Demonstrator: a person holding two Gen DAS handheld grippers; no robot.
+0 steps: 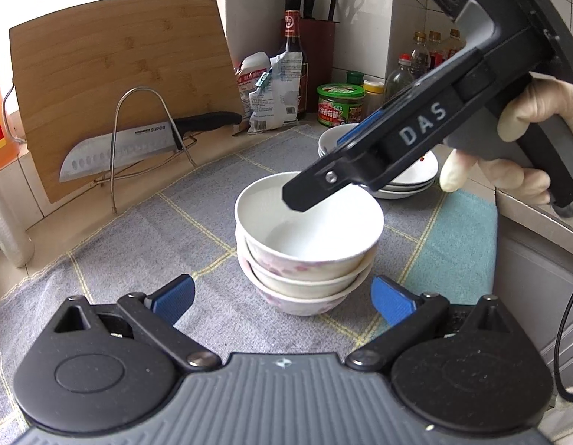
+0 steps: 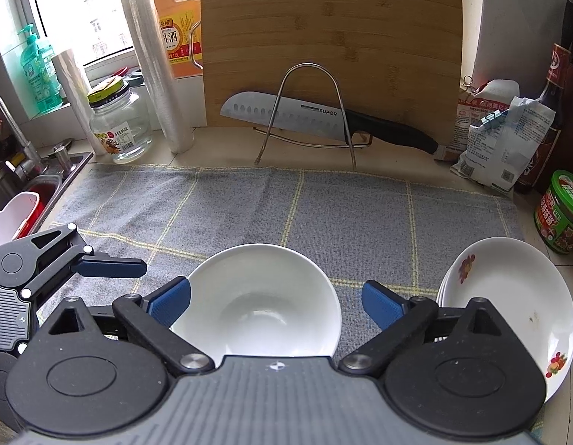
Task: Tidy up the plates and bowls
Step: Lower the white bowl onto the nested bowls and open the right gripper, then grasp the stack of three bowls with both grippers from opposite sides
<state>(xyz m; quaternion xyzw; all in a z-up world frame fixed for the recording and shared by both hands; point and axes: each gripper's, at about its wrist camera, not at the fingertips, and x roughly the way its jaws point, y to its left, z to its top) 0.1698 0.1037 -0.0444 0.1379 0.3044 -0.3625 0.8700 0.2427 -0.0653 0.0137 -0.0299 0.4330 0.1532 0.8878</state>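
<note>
— So where are the bowls sitting now?

— Straight ahead of the left gripper (image 1: 282,298), a stack of bowls (image 1: 308,248) is resting on the grey checked cloth (image 1: 145,244), three nested, the lower ones showing pink flower prints. The left gripper's blue pads are standing wide apart, gripping nothing, with the stack just beyond them.

— And the right gripper?

— The right gripper (image 2: 276,302) is hanging over the same stack, looking down into the top bowl (image 2: 258,302). Its fingers are spread too, one on each side of the bowl's rim, and nothing is pinched between them. From the left wrist view its black finger is reaching over the top bowl, held by a gloved hand (image 1: 509,155).

— What about the plates?

— A stack of plates (image 2: 509,296) is lying just to the right of the right gripper, the top one bearing small flower decals.

— Anything further on?

— Beyond both grippers a bamboo cutting board (image 2: 331,48) is leaning against the wall, with a knife (image 2: 305,115) lying across a wire rack (image 2: 308,111) in front of it.
</note>
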